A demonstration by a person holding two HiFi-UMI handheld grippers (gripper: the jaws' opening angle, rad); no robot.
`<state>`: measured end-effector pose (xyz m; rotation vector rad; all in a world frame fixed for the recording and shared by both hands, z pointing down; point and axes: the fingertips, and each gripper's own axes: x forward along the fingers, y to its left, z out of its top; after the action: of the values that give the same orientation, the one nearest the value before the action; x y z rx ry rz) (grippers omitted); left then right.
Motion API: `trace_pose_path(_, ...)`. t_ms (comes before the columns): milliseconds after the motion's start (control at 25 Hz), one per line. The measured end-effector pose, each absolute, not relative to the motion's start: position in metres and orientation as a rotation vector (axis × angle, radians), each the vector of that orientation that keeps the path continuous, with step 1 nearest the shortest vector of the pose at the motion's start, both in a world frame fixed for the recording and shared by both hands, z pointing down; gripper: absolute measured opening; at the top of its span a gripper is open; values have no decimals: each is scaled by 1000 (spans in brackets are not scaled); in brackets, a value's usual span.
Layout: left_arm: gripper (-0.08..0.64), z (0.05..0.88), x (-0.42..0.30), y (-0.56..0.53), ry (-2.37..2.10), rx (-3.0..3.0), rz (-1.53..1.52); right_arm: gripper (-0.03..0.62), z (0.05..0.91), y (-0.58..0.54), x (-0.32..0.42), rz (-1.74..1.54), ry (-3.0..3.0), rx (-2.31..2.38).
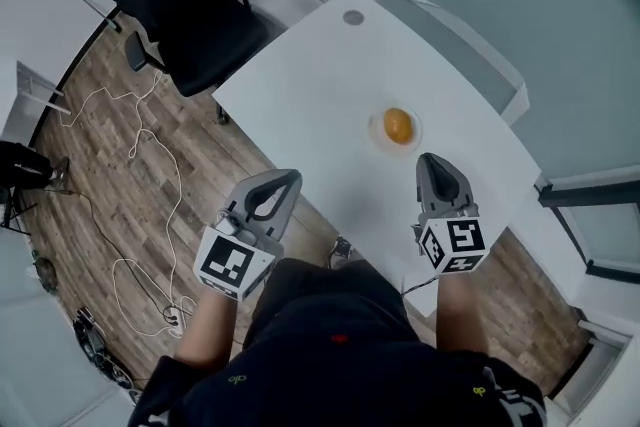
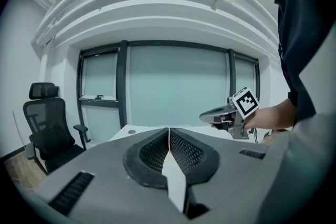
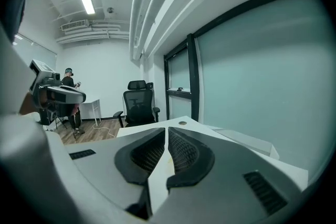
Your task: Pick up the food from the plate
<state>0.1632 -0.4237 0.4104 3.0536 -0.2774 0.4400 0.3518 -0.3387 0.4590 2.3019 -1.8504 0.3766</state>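
- Food (image 1: pixel 398 125), an orange rounded piece, sits mid-plate. The small plate (image 1: pixel 374 129) lies on the white table (image 1: pixel 300 95), toward its right side. Nothing touches it.
- Right gripper (image 1: pixel 431 160) hangs near the plate, tip aimed toward it; I judge this the picking hand. Its jaws are clenched together with nothing between, so they must part before any grasp.
- Left gripper (image 1: pixel 288 180) is by the table's near edge, well apart from the plate. Its jaws are also pressed together and empty. Probably a spare, kept out of the way.
- Both are held side by side in front of the person, which looks like an approach stance. The pick has not yet begun.
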Motion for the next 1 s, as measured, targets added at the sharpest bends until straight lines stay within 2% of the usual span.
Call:
trace_pose_path(240,23,443,195,-436,-234,3008,545,38,503,-357,389,492,-1794,2276)
trace_pose_path(320,23,450,204,-443,-211,2989,540,163,524,-368,394,563,-1789,2238)
trace_pose_path(480,23,466,213,-461,-171,2944,535,281,571,-392,404,669,-1710,2183)
trace_pose_path(560,23,476,219,-469,-140,2926,547,316,593,-404,410,704,-1664,2157)
trace_pose_path(1000,23,509,219,-518,-70,2867,609,368,696,-455,433,834,-1496,1979)
